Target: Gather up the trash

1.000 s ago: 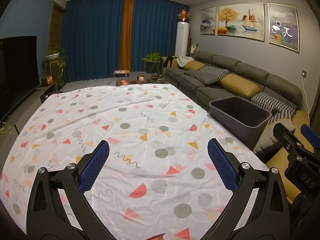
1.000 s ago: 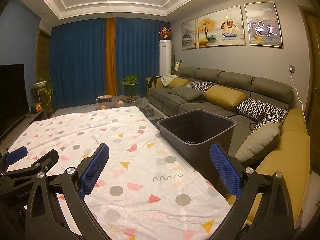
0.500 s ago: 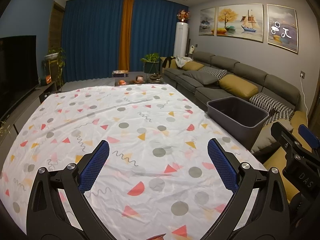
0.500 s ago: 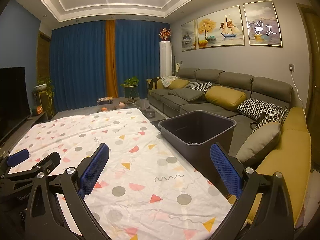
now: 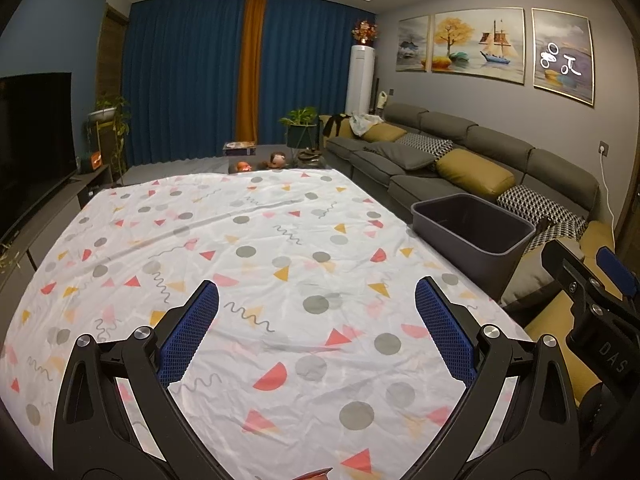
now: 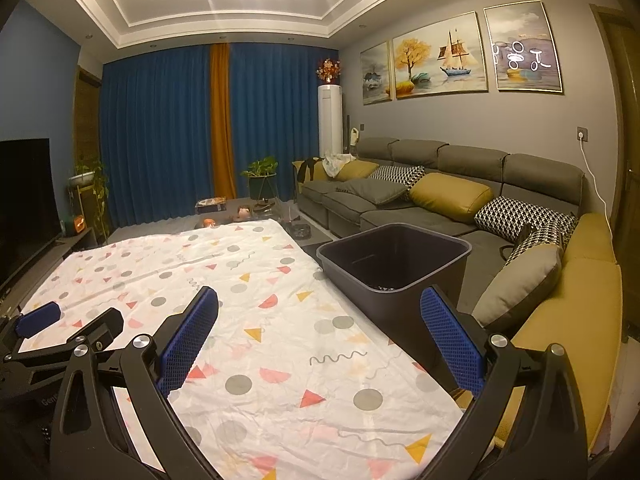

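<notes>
1. Left wrist view: compared with the frames a second back, the patterned tablecloth [image 5: 280,264] sits slightly lower and farther off, so the left gripper [image 5: 316,336] has lifted and drawn back a little. Its blue-padded fingers are wide apart, nothing between them.
2. Right wrist view: more ceiling and lamp glare at frame top than before; the right gripper [image 6: 318,344] has tilted up and risen a bit. Its fingers are likewise spread, empty.
3. Dark grey bin [image 6: 394,264] is right of centre, just beside the cloth's right edge and against the sofa [image 6: 440,196]. Something small lies at its bottom; too small to identify.
4. Trash: no loose piece visible on the cloth in either view. A reddish sliver [image 5: 312,474] at the bottom edge of the left view is cut off; cannot tell what it is.
5. Judgement: both tools backing off with nothing held suggests collecting is done or nearly so.
6. Surroundings: TV [image 5: 32,140] at left edge, blue curtains [image 5: 192,80] upper centre, small items on a low table [image 6: 224,216] beyond the cloth. Nothing blocks the path to the bin.
</notes>
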Demonstrator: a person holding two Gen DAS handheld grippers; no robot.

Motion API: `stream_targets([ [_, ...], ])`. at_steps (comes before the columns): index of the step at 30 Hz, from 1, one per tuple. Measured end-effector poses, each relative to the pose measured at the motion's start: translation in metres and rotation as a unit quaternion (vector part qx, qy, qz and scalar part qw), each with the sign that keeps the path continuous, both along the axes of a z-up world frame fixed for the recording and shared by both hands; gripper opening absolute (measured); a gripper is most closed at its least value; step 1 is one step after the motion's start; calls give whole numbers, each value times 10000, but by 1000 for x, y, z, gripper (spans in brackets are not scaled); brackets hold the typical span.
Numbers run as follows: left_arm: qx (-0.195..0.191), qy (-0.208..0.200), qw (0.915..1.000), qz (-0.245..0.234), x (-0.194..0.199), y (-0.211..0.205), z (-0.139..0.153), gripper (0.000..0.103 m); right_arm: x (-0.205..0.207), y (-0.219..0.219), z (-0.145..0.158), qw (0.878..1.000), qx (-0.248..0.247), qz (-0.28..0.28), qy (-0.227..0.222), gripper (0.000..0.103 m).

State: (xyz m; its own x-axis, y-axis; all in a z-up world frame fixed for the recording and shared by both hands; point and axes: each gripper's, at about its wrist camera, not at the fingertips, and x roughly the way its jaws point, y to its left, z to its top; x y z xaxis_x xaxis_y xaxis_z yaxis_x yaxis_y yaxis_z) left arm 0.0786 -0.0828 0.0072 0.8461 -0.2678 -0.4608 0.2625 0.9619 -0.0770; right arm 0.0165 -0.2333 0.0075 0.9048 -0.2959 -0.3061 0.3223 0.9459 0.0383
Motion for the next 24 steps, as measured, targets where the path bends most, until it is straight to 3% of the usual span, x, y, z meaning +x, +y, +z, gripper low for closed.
stream_targets([
  [24,-17,-12,10000,-17,-4,-3,1,97,-1,2,2,10000,2,4,-46,97],
])
